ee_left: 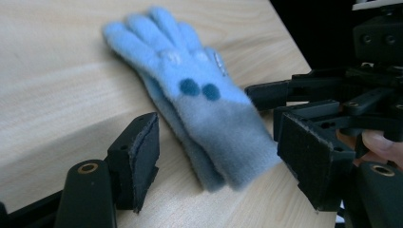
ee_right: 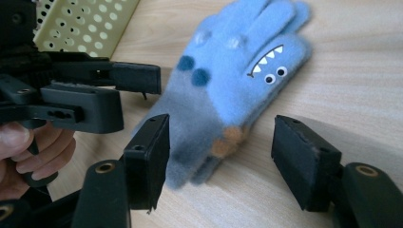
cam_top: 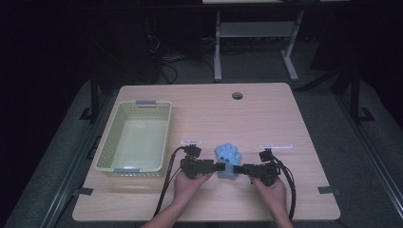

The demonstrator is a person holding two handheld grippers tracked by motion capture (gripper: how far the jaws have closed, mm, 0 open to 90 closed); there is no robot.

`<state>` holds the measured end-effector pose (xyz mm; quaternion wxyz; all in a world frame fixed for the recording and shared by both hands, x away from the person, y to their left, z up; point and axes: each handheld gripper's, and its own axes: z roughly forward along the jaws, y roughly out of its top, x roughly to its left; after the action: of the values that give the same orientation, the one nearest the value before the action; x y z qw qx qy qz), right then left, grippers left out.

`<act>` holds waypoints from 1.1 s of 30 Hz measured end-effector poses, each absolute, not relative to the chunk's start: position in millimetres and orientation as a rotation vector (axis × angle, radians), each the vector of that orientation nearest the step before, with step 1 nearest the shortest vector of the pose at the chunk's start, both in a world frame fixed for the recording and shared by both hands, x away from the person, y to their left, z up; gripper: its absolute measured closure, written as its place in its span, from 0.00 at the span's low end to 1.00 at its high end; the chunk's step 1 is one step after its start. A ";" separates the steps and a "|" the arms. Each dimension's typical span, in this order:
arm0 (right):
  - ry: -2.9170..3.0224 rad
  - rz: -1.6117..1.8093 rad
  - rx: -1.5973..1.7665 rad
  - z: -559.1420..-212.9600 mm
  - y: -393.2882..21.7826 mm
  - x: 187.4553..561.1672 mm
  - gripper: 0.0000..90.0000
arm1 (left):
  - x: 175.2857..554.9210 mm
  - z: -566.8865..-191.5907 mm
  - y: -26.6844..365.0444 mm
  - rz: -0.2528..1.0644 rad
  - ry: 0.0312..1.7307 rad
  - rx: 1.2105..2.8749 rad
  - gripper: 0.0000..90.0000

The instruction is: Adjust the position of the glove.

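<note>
A pair of fuzzy light-blue gloves point(cam_top: 227, 154) lies stacked on the wooden table point(cam_top: 266, 118), fingers pointing away from the person. The gloves point(ee_right: 237, 71) carry dark dots and a small toothed monster face. My left gripper point(cam_top: 219, 167) comes at the cuff from the left and my right gripper point(cam_top: 240, 168) from the right, tips almost meeting. In the left gripper view, the cuff point(ee_left: 228, 142) lies between the open jaws of my left gripper point(ee_left: 223, 142), close to the right-hand one. My right gripper point(ee_right: 223, 142) also stands open astride the cuff, with a clear gap at its right-hand jaw.
A pale yellow perforated basket point(cam_top: 102, 147) stands empty at the table's left, close to my left hand, and its wall point(ee_right: 81, 23) is in the right gripper view too. A round cable hole point(cam_top: 237, 95) sits near the far edge. Cables trail from both grippers toward the front edge.
</note>
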<state>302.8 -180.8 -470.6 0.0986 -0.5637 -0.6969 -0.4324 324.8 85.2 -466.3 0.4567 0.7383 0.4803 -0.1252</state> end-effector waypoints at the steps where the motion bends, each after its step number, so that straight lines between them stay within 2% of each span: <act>1: -2.062 -1.281 -1.666 -471.3 -180.7 302.8 0.44 | 324.7 -466.7 84.2 -0.314 1.189 1.824 0.33; 6: -2.027 -1.293 -1.660 -475.4 -181.8 303.7 0.48 | 324.5 -468.7 80.5 -0.326 1.187 1.829 0.37; 9: -1.967 -1.303 -1.659 -478.1 -181.9 304.2 0.50 | 324.8 -469.6 81.6 -0.281 1.200 1.821 0.50; 11: -1.955 -1.302 -1.666 -478.4 -181.7 304.2 0.51 | 325.6 -471.7 81.4 -0.294 1.212 1.817 0.53; 21: -1.943 -1.313 -1.668 -481.0 -175.8 304.7 0.59 | 325.8 -478.0 80.1 -0.343 1.221 1.807 0.58; 33: -1.917 -1.317 -1.660 -485.6 -171.1 305.3 0.71 | 330.3 -485.4 78.7 -0.410 1.221 1.763 0.69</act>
<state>305.3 -171.1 -485.6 0.1416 -0.5750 -0.6641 -0.4564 330.3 78.7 -485.4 0.4610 0.7166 0.4962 -0.1665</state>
